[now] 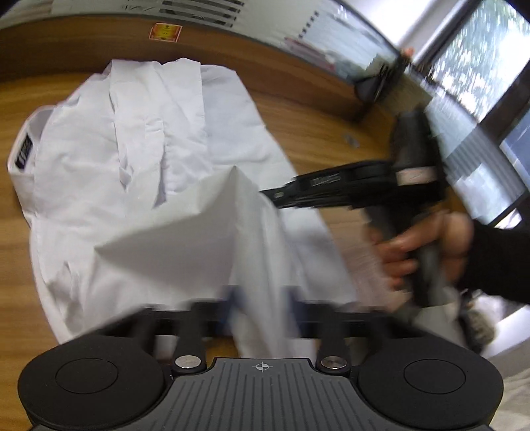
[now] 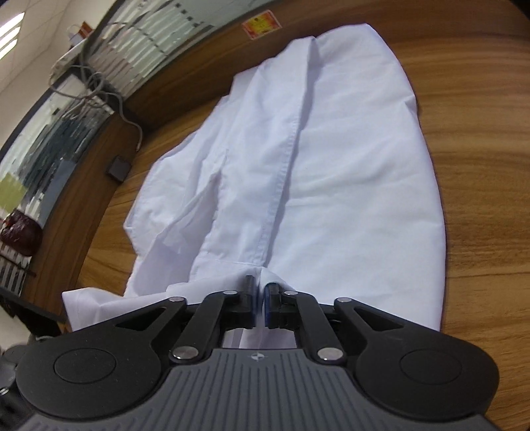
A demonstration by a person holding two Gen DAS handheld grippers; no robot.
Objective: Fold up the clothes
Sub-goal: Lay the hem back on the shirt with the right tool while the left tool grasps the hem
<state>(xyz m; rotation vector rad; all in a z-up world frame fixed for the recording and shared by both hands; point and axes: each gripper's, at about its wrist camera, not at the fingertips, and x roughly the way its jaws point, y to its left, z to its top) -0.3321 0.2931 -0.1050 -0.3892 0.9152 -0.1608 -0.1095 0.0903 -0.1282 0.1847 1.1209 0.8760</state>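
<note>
Both your left gripper (image 1: 260, 298) and right gripper (image 2: 260, 298) are clamped on the white shirt's (image 2: 331, 165) near hem, its length running away toward the far collar (image 1: 25, 149).

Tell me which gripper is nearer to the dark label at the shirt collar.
Left, probably. The left gripper pinches the shirt with the label ahead on its left; the right gripper grips a hem, no label visible.

Shirt (image 2: 331, 185): plain white, dark label at collar (image 1: 24, 149). Table (image 2: 480, 139): brown wood grain. Grippers (image 2: 260, 298): black with blue pads. Sticker (image 1: 165, 32): orange-red. Sleeve (image 1: 500, 258): black.
</note>
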